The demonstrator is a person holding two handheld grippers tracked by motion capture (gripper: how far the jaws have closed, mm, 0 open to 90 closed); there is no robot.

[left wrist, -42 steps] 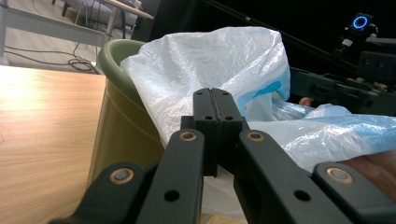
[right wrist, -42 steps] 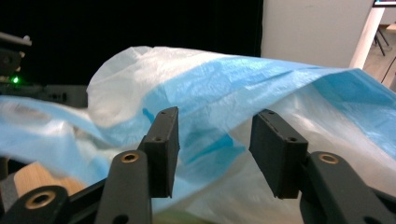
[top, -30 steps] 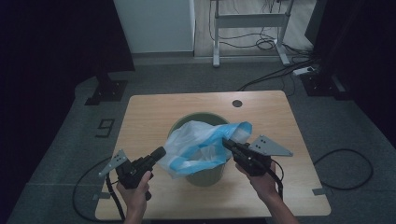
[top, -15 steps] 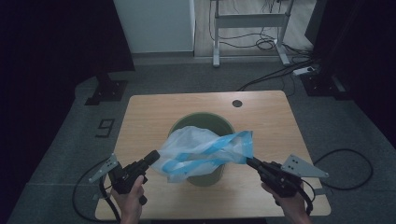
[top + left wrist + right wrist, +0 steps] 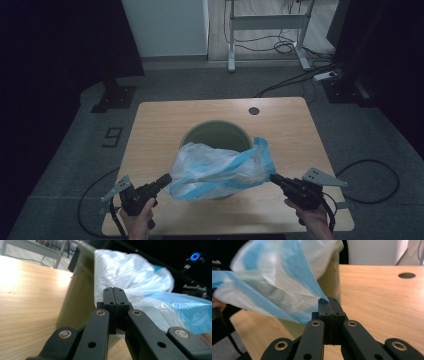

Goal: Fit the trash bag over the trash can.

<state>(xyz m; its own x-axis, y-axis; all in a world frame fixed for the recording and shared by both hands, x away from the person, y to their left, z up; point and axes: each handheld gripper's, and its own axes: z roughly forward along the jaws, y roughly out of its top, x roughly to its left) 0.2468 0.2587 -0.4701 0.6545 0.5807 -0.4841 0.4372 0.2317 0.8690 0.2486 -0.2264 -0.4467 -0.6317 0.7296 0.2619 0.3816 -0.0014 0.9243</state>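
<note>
Between the closed jaws of the left gripper [image 5: 115,293] a fold of the plastic bag [image 5: 220,170] was pinched, the two black pads pressed together on the thin white film at the bag's near left edge. Just beyond those jaws the film rose in a crumpled white mound, and behind it the olive wall of the green bin [image 5: 82,287] was seen, standing upright on the wooden table [image 5: 27,295]. Farther off, across the bag, the right gripper [image 5: 274,178] was clamped in the same manner, its jaws shut on a corner of the blue-trimmed film, which fanned up and away from its tips towards the bin. From above, the bag was seen stretched between the two grippers, held at opposite ends, and draped over the near half of the bin's rim [image 5: 215,127]; the far half of the mouth was left uncovered and the dark inside of the bin was visible there.

The work was judged to be partly done: both ends of the bag had been gripped and the film spread wide, low over the near side of the bin. It could not be told whether the bag's mouth had been opened. What remained, as far as could be judged, was for the opening to be drawn over the whole rim and for the body of the bag to be pushed down inside.
</note>
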